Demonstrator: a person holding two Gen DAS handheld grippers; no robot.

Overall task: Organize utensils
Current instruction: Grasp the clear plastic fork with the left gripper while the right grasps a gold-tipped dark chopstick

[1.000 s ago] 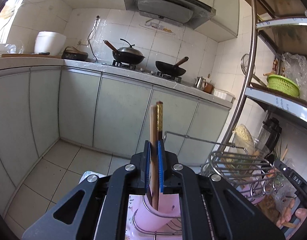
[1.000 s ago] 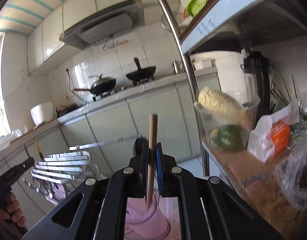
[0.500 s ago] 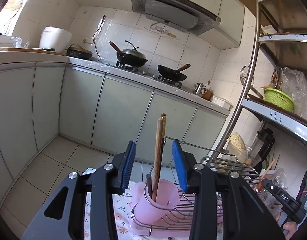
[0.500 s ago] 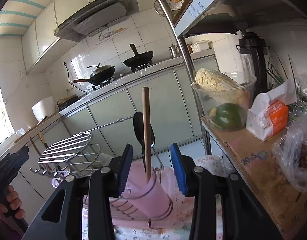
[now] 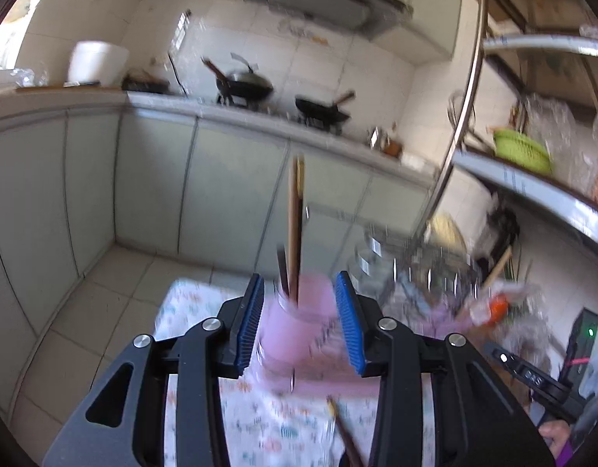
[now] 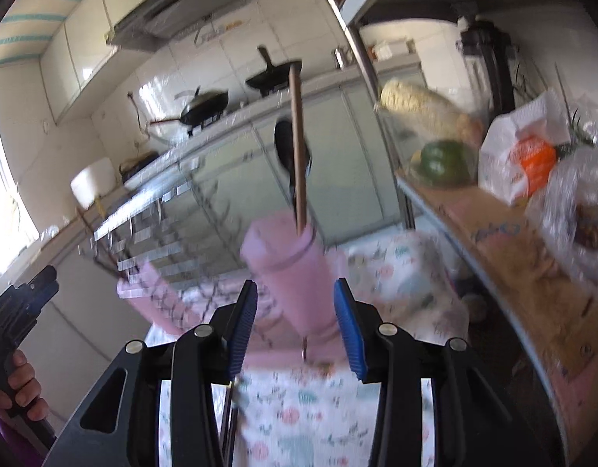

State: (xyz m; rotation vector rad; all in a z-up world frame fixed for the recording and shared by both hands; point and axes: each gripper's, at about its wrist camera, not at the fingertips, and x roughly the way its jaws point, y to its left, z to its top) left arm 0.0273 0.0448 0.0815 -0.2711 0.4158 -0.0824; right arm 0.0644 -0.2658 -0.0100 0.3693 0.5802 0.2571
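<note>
Both hand-held grippers spread wide and holding nothing, left hand-held gripper, right hand-held gripper, chopsticks upright in pink cup, frames blurred

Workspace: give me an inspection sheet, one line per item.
Surface: floral tablecloth, blurred.
Job's things: chopsticks and a black spoon stand in the pink cup, which sits in a wire rack; another chopstick lies on the cloth.
Clutter: white bag, green pepper on the side shelf.
Grippers: left gripper and right gripper both open, empty, near the cup.
Cables: a cord on the tiled wall.
Surroundings: woks on the stove, cabinets, range hood.
</note>
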